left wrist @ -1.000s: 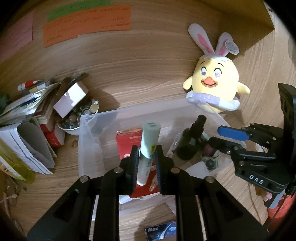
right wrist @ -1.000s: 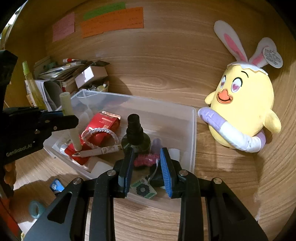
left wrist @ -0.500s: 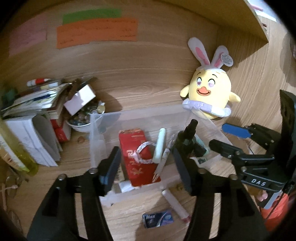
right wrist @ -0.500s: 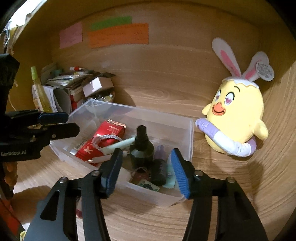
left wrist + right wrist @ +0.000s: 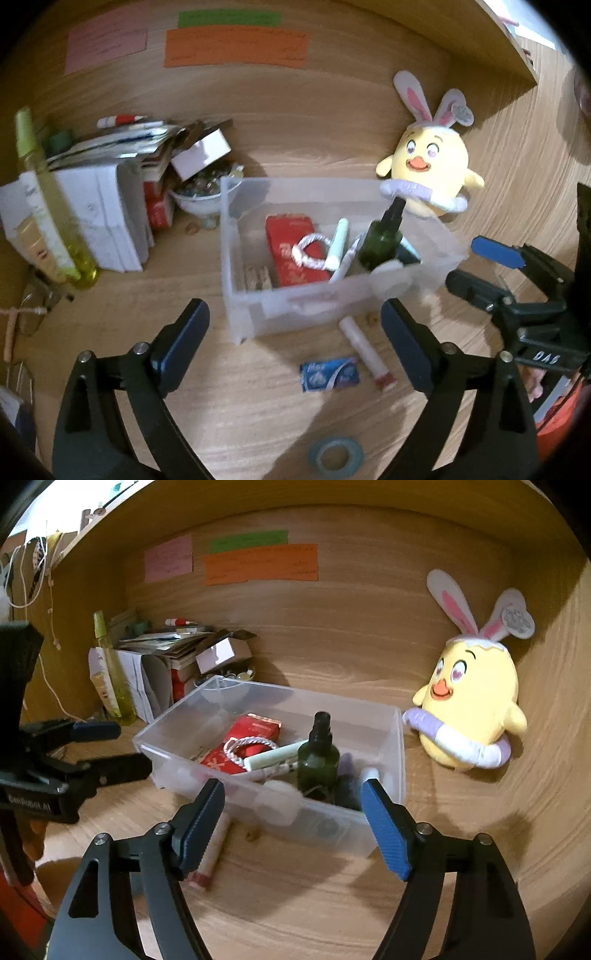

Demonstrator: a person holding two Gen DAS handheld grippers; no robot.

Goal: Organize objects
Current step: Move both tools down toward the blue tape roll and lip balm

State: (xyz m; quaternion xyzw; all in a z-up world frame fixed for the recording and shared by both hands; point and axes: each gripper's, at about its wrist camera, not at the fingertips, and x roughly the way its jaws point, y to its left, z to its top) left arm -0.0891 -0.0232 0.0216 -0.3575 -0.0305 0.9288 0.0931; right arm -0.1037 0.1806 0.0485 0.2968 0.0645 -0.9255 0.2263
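Showing as translucent, frosted plastic: storage bin point(image 5: 258, 314). Gleaming dark glossy green: bottle point(image 5: 318, 762). Looking soft, matt plush: far-right chick toy point(image 5: 474, 705). Lying beneath, smooth wood-grain: desk point(image 5: 229, 398).

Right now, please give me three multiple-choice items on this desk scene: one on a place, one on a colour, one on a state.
1. Where does the blue packet lie?
A. in the clear box
B. on the desk in front of the box
C. on the books

2. What colour is the upright bottle in the box?
A. dark green
B. red
C. white

3. What does the left gripper hold?
A. a tube
B. the bottle
C. nothing

Answers: 1 B, bare wood surrounds it; 2 A, green glass, black cap; 3 C, its opening jaws have nothing between them.
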